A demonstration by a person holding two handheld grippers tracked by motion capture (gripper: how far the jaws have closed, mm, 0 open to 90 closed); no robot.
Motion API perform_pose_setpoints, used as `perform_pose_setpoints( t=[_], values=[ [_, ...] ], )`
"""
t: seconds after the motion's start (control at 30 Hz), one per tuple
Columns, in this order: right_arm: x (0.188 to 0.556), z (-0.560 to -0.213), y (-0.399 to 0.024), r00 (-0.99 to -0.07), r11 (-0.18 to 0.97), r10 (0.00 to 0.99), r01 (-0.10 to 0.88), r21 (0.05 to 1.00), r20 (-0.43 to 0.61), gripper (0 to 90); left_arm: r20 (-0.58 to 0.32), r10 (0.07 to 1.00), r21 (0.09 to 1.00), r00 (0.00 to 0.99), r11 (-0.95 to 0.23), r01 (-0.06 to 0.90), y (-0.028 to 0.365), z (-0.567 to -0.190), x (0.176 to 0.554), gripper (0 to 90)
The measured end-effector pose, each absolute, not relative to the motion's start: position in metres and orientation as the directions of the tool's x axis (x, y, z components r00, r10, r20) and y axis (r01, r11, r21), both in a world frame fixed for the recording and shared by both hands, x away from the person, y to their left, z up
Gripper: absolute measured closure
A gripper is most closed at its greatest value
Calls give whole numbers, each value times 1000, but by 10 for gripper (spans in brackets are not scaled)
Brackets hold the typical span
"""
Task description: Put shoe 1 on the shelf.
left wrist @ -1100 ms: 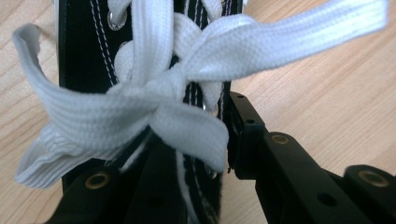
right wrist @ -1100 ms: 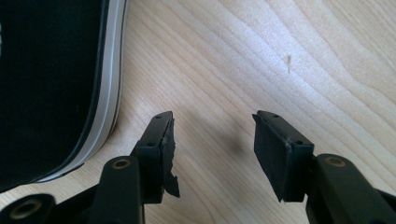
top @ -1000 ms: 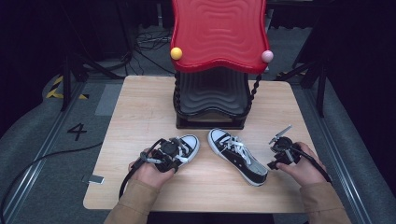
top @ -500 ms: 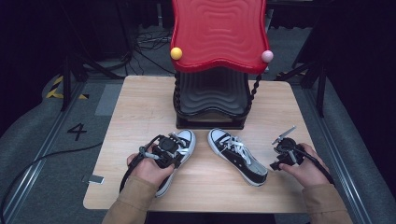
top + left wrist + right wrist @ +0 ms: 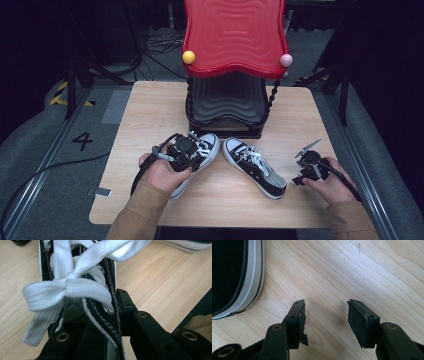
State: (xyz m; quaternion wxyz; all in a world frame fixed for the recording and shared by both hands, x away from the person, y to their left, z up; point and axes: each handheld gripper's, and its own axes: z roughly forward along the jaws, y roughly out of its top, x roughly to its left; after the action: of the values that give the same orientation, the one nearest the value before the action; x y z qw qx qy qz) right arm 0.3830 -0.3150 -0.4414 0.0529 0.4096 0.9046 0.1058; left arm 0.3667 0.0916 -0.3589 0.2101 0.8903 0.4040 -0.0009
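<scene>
Two black canvas sneakers with white laces lie side by side on the wooden table (image 5: 150,115). The left shoe (image 5: 209,144) points away from me, and my left gripper (image 5: 191,151) is shut on its side wall by the eyelets. In the left gripper view one jaw sits outside the upper and the other inside, below the lace bow (image 5: 65,288), with the gripper (image 5: 100,308) clamped on the canvas. The right shoe (image 5: 256,167) lies at an angle. My right gripper (image 5: 300,178) rests open on the table beside its heel (image 5: 232,277); nothing is between its jaws (image 5: 325,311).
A stand with a wavy red top (image 5: 234,35) and a black wavy shelf (image 5: 227,100) fills the back middle of the table, with a yellow ball (image 5: 188,56) and a pink ball (image 5: 285,60) at its corners. Bare wood lies along the front edge.
My left hand has shifted slightly with the left shoe in its grip. The right gripper has drifted a little toward the front edge, still open.
</scene>
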Motion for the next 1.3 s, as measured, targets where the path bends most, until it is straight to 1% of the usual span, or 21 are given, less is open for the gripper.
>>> perform_pose_setpoints(
  t=[0.1,0.2,0.37,0.5,0.6,0.67,0.83,1.07,1.2,1.3],
  values=[
    [382,-440,-316,-658,641,753,729,242,-11,492,-177,718,385,674,-579,719,90,-352,369,862],
    [381,-440,-318,-654,634,757,733,245,-4,519,-178,715,398,676,-576,714,88,-343,371,862],
    [385,-437,-320,-644,617,765,743,260,24,561,-185,711,425,679,-565,707,83,-328,376,861],
    [389,-434,-322,-632,591,772,753,289,67,604,-207,710,418,673,-558,717,77,-320,384,861],
    [389,-435,-322,-637,591,766,748,301,78,604,-202,708,418,676,-562,713,71,-310,385,860],
    [389,-436,-323,-641,594,763,746,300,83,602,-180,716,433,674,-557,708,68,-304,384,860],
    [388,-436,-327,-635,583,767,749,315,92,595,-166,728,454,665,-543,707,65,-290,388,861],
    [388,-434,-329,-638,578,764,746,331,102,585,-143,759,494,636,-502,710,57,-279,403,860],
    [389,-435,-330,-635,572,764,747,339,109,585,-141,778,533,613,-462,709,51,-275,412,859],
    [390,-437,-331,-635,570,764,748,340,114,584,-114,802,560,587,-436,704,45,-274,419,859]
  ],
)
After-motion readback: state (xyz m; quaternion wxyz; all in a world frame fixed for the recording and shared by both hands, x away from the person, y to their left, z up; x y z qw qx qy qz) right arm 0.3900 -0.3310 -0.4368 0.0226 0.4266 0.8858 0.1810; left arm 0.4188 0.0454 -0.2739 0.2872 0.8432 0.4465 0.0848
